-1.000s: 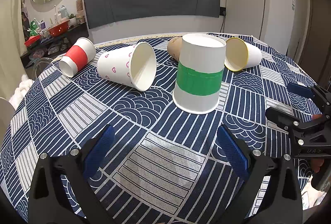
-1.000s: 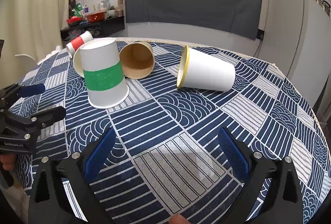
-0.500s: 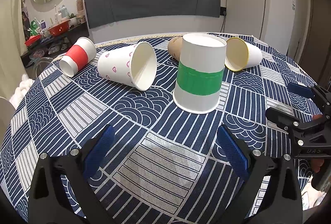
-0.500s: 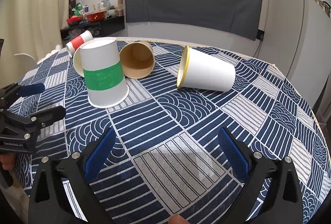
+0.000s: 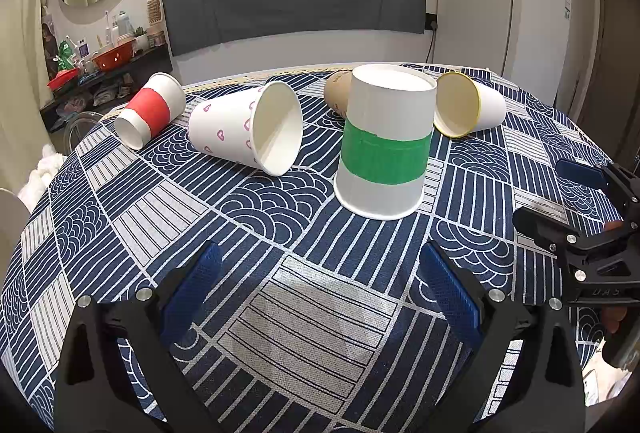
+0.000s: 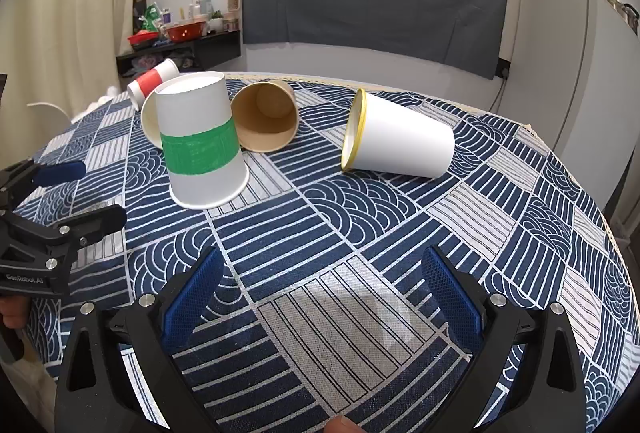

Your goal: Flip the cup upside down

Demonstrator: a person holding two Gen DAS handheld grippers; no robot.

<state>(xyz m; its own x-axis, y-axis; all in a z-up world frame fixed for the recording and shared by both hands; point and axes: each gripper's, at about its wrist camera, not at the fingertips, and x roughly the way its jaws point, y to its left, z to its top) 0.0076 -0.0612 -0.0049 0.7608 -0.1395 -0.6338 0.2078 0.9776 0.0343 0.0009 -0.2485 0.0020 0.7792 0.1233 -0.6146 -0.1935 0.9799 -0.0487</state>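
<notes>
Left gripper [image 5: 320,285] low over the tablecloth [image 5: 304,317], jaws spread wide, nothing btwn them; right gripper [image 6: 320,289] likewise wide apart & empty; green-band cup [image 5: 385,141] stands mouth-down on the cloth just ahead, apart from both; heart-print cup [image 5: 244,129] on its side to its left; yellow-rim cup [image 6: 396,137] on its side to its right; brown cup [image 6: 266,121] & red-band cup [image 5: 150,109] lie farther back.
</notes>
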